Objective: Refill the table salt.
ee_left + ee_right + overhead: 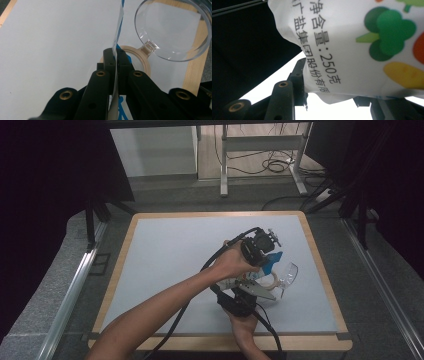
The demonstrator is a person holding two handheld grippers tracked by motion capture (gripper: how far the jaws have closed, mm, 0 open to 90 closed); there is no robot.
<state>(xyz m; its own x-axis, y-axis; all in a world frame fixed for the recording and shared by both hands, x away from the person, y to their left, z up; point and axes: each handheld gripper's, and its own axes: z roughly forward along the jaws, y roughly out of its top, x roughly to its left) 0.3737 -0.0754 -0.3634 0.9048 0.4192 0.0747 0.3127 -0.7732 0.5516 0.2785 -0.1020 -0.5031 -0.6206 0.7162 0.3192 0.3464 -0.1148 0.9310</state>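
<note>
A white bag (362, 45) printed with black characters and coloured vegetables hangs between both grippers over the right half of the table. My left gripper (116, 53) is shut on the bag's thin top edge (118, 27), and from above it sits at the blue corner (267, 264). My right gripper (329, 92) has a jaw on each side of the bag's body and grips it from the near side (248, 282). Under the bag lies a clear round glass piece (172, 30) joined to a wooden ring (143, 60), also seen from above (287, 272).
A white mat (170, 265) covers the wood-edged table (122, 255). The left forearm (165, 305) crosses the mat from the bottom left. Black cables trail from both grippers toward the near edge. Dark curtains and a metal frame stand beyond the table.
</note>
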